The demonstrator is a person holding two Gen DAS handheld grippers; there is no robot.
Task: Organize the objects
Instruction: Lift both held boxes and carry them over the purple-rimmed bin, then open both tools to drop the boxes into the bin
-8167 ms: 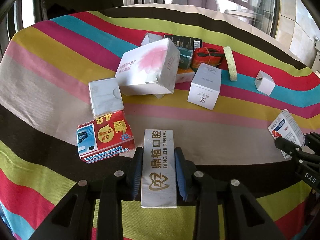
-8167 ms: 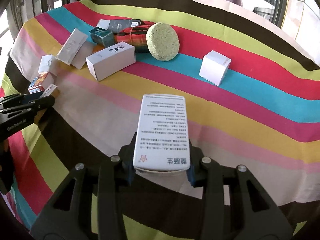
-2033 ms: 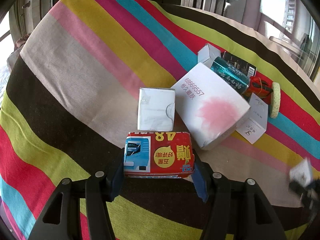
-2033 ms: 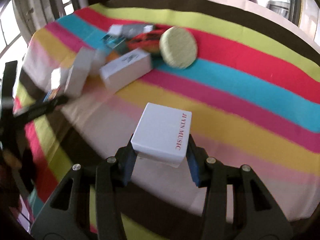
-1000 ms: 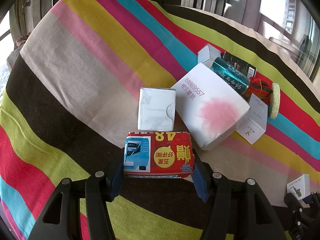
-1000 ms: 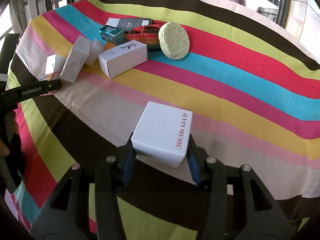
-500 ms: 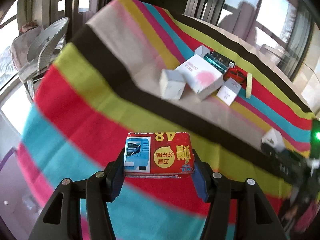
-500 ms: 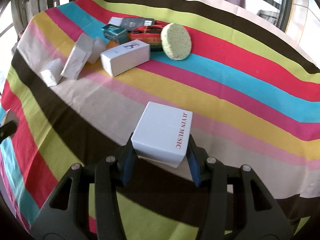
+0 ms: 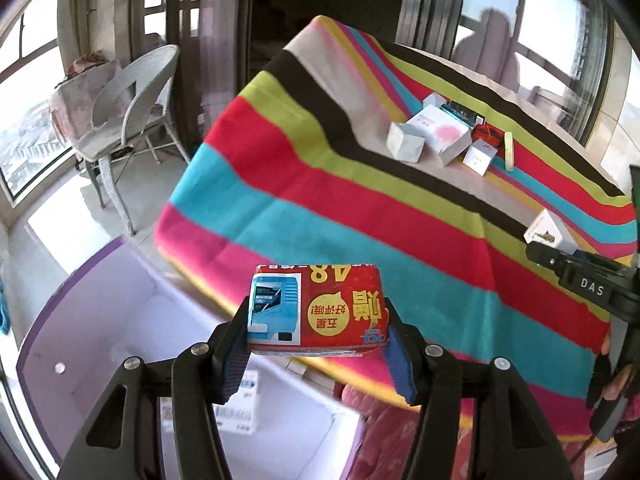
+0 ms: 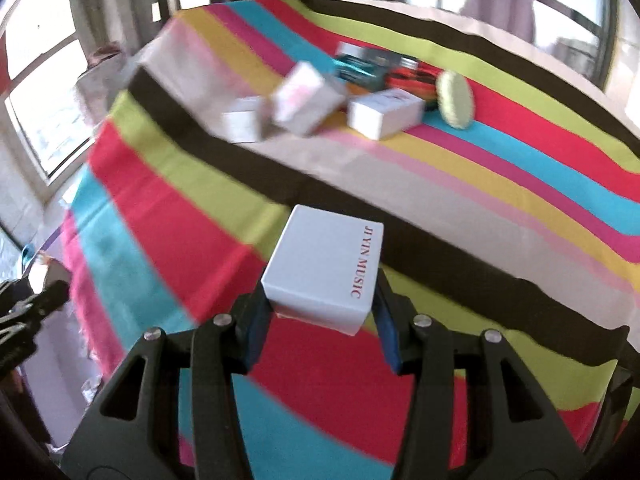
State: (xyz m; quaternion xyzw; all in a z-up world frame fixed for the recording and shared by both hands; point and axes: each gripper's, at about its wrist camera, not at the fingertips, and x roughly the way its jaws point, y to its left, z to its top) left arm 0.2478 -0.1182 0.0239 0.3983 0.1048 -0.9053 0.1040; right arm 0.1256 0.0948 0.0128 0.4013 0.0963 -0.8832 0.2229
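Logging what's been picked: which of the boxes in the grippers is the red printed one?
The red pack, clamped in the left gripper. The right gripper holds a plain white box.

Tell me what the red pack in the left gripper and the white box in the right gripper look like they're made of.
Red pack: probably soft glossy plastic wrap; its printed surface shines and its corners are rounded and slightly crumpled. What is inside cannot be told.
White box: likely matte coated cardboard; crisp straight edges, flat faces, red lettering printed on one side.
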